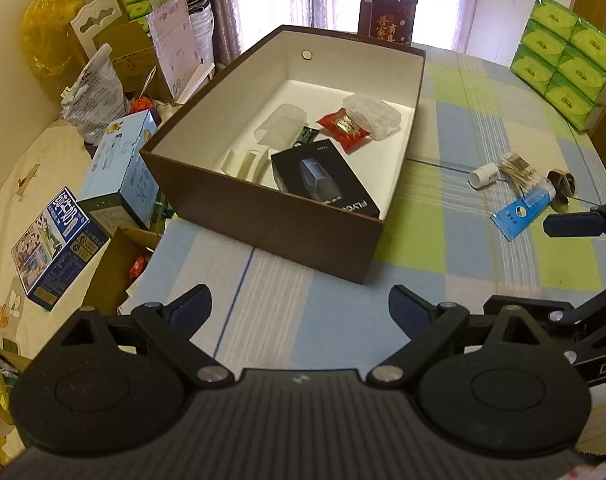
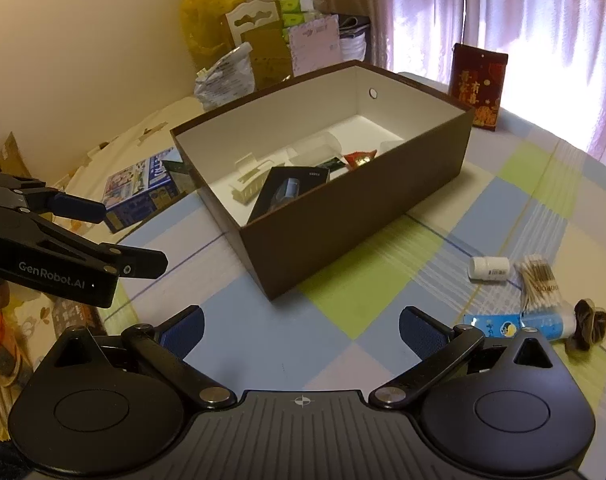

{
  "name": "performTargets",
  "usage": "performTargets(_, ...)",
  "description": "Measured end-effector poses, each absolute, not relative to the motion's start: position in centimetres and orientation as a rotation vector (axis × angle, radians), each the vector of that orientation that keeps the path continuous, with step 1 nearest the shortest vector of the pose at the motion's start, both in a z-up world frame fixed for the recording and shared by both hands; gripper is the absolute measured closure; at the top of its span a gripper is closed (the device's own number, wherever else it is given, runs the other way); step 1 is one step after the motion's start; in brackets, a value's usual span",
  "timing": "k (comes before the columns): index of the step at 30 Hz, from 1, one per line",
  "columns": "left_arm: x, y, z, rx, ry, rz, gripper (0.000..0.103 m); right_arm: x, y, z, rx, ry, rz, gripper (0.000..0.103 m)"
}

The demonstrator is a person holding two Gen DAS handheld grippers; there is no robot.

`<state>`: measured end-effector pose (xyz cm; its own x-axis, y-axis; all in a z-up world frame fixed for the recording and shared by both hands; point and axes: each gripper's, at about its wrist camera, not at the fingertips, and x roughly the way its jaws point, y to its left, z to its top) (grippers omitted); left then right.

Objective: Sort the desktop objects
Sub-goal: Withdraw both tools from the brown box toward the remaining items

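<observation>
A brown cardboard box [image 1: 271,220] [image 2: 343,216] stands open on the checked tablecloth. Inside lie a black product box [image 1: 323,180], a red sachet [image 1: 343,128], clear plastic packaging [image 1: 373,116] and white card pieces [image 1: 243,160]. To its right on the cloth are a white bottle [image 2: 489,268], a bundle of cotton swabs [image 2: 539,280], a blue tube [image 2: 519,326] and a brown hair tie [image 2: 589,328]. My left gripper [image 1: 301,312] is open, empty, in front of the box. My right gripper [image 2: 303,334] is open and empty, left of the tube.
Stacked green tissue packs [image 1: 563,64] sit at the far right of the table. A dark red packet [image 2: 477,84] stands behind the box. Cartons, bags and a blue milk box [image 1: 51,248] crowd the bed to the left of the table edge.
</observation>
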<state>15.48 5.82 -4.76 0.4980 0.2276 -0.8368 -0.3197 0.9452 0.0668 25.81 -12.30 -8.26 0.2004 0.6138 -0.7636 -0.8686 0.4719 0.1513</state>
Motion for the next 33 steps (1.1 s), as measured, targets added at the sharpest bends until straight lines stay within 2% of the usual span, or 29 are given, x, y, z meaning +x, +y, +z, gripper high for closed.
performTargets(16, 17.1, 1.2, -6.5, -0.107, 1.049, 0.340, 0.010, 28.3, -16.7, -9.5, -0.325, 0.931, 1.060, 0.002)
performTargets(33, 23.3, -5.8, -8.9, -0.045, 1.083, 0.130, 0.010, 33.2, -25.2, -11.0, -0.245, 0.999, 0.801, 0.002)
